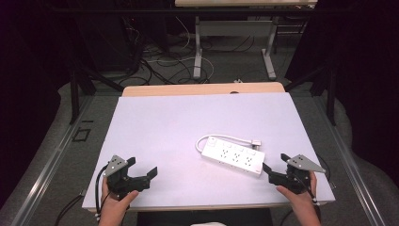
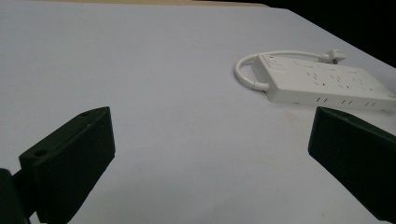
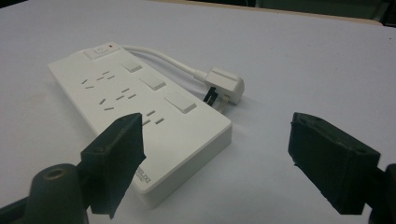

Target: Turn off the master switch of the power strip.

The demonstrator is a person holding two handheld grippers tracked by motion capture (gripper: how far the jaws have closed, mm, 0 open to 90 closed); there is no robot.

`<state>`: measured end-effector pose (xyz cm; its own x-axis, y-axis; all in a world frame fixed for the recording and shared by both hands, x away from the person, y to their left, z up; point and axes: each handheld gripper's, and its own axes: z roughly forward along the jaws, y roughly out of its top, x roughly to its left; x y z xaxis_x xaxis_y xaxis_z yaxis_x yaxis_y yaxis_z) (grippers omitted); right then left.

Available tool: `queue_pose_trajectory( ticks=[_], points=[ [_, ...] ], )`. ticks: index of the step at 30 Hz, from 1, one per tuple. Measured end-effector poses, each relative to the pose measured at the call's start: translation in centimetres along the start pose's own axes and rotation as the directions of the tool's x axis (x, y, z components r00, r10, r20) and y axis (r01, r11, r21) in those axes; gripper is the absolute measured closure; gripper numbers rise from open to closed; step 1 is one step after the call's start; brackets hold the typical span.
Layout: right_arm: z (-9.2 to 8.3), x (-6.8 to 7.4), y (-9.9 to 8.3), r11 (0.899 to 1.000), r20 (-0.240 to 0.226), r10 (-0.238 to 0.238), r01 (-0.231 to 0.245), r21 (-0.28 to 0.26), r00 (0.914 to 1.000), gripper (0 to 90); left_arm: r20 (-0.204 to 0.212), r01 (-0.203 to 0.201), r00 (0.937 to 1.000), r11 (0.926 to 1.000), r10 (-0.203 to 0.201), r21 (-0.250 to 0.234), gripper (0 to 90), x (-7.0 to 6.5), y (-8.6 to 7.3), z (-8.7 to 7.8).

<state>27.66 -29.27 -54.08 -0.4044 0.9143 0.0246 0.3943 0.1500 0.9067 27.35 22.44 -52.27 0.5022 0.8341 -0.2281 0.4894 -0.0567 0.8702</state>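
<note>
Power strip (image 1: 233, 157) lay flat on the white table top (image 1: 188, 127), toward the near right part of it. It was a long, slab-shaped block of smooth white plastic with rounded corners, its socket slots facing up in rows and raised square switches along one long edge (image 3: 140, 100). A small rocker switch with a red dot sat at its far end. Its cord (image 1: 216, 138), round and white, came off that end, looped beside the strip and ran along the strip's far side to a chunky white plug (image 3: 224, 85) with dark metal pins, lying just beside the strip.

Right gripper (image 1: 274, 171) sat close to the strip's near end, pointing at it; black matte jaws spread wide, nothing between them, one blocky jaw showing in front of the strip's near corner. Whether it touched the strip could not be told.

Left gripper (image 1: 143, 173) rested well apart from the strip, on its left; jaws spread wide and empty, hard-edged black blocks with small screw holes. A grey three-cornered plate topped each gripper.

Table top was matt, even, paper-like, with a wood-coloured edge beyond the strip.
</note>
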Motion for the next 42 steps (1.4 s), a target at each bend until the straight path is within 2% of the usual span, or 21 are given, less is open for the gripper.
queue_pose_trajectory(
  ticks=[1, 3, 5, 8, 9, 11, 13, 17, 21, 22, 23, 24, 27, 30, 32, 34, 40, 42],
  points=[
    [-0.2, 0.1, 0.0, 1.0, -0.004, -0.003, 0.003, 0.004, 1.0, 20.9, -0.002, -0.02, 0.9998, 0.9997, 0.02, 0.011, 0.6, 0.1, 0.1, 0.1],
    [-0.3, 0.2, 0.2, 0.999, -0.007, -0.039, 0.039, -0.021, 0.9992, 22.8, -0.01, -0.031, 0.9995, 0.9994, 0.031, 0.017, 0.7, 0.0, 0.1, 0.4],
    [-0.4, 0.4, 0.4, 0.998, 0.002, -0.051, 0.051, -0.027, 0.9987, 24.6, -0.015, -0.029, 0.9995, 0.9995, 0.029, 0.016, 1.1, 0.0, 0.1, 0.5],
    [-0.3, 0.6, 0.4, 0.998, -0.001, -0.056, 0.056, -0.037, 0.9984, 25.9, -0.016, -0.037, 0.9992, 0.9991, 0.038, 0.02, 2.6, 0.0, 0.1, 0.6],
    [-0.2, 0.8, 0.3, 0.997, -0.015, -0.075, 0.075, -0.036, 0.997, 29.2, -0.015, -0.038, 0.9992, 0.9991, 0.038, 0.02, 2.7, 0.0, 0.1, 0.7],
    [-0.1, 0.9, 0.3, 0.996, -0.01, -0.083, 0.082, -0.047, 0.9965, 28.8, -0.012, -0.04, 0.9991, 0.9989, 0.041, 0.022, 2.7, -0.2, 0.0, 0.6],
    [0.0, 0.8, 0.4, 0.996, -0.011, -0.083, 0.082, -0.023, 0.9965, 26.6, -0.013, -0.046, 0.9988, 0.9987, 0.046, 0.019, 3.0, -0.4, -0.1, 0.6],
    [0.2, 0.9, 0.5, 0.998, -0.019, -0.052, 0.051, -0.032, 0.9985, 27.2, -0.018, -0.051, 0.9985, 0.9985, 0.051, 0.018, 6.5, -0.4, -0.1, 0.6],
    [0.4, 1.3, 1.0, 0.996, -0.029, -0.082, 0.081, -0.031, 0.9962, 31.8, -0.024, -0.065, 0.9976, 0.9976, 0.065, 0.024, 6.5, -0.3, -0.2, 0.6],
    [0.5, 1.5, 1.1, 0.993, -0.024, -0.108, 0.107, -0.04, 0.9938, 32.4, -0.019, -0.055, 0.9983, 0.9981, 0.056, 0.026, 6.5, -0.4, -0.2, 0.6],
    [0.5, 1.5, 1.1, 0.993, -0.024, -0.108, 0.107, -0.04, 0.9938, 32.4, -0.019, -0.049, 0.9986, 0.9986, 0.05, 0.021, 6.5, -0.4, -0.2, 0.6],
    [0.7, 1.8, 1.2, 0.994, -0.045, -0.105, 0.103, -0.042, 0.9934, 33.9, -0.017, -0.052, 0.9985, 0.9984, 0.052, 0.021, 6.5, -0.3, -0.2, 0.6],
    [0.7, 2.0, 1.2, 0.994, -0.046, -0.106, 0.104, -0.04, 0.9933, 34.8, -0.018, -0.053, 0.9984, 0.9984, 0.053, 0.02, 6.5, -0.3, -0.2, 0.5],
    [1.1, 2.3, 1.4, 0.994, -0.067, -0.109, 0.107, -0.031, 0.9918, 36.3, -0.02, -0.05, 0.9985, 0.9987, 0.05, 0.014, 6.5, -0.4, -0.2, 0.4],
    [1.2, 2.6, 1.7, 0.996, -0.072, -0.09, 0.09, -0.005, 0.9934, 36.3, -0.019, -0.053, 0.9984, 0.9985, 0.054, 0.014, 6.4, -0.4, -0.3, 0.4],
    [1.4, 2.9, 2.1, 0.996, -0.081, -0.094, 0.094, 0.002, 0.9923, 36.6, -0.022, -0.065, 0.9976, 0.9977, 0.065, 0.021, 6.5, -0.5, -0.3, 0.4],
    [1.8, 3.1, 2.5, 0.993, -0.104, -0.113, 0.116, 0.022, 0.9882, 36.6, -0.029, -0.056, 0.998, 0.9983, 0.057, 0.013, 6.5, -0.5, -0.4, 0.5],
    [2.0, 3.1, 2.6, 0.994, -0.102, -0.106, 0.109, 0.024, 0.9891, 36.5, -0.031, -0.053, 0.9981, 0.9985, 0.053, 0.012, 6.5, -0.5, -0.4, 0.5]
  ],
)
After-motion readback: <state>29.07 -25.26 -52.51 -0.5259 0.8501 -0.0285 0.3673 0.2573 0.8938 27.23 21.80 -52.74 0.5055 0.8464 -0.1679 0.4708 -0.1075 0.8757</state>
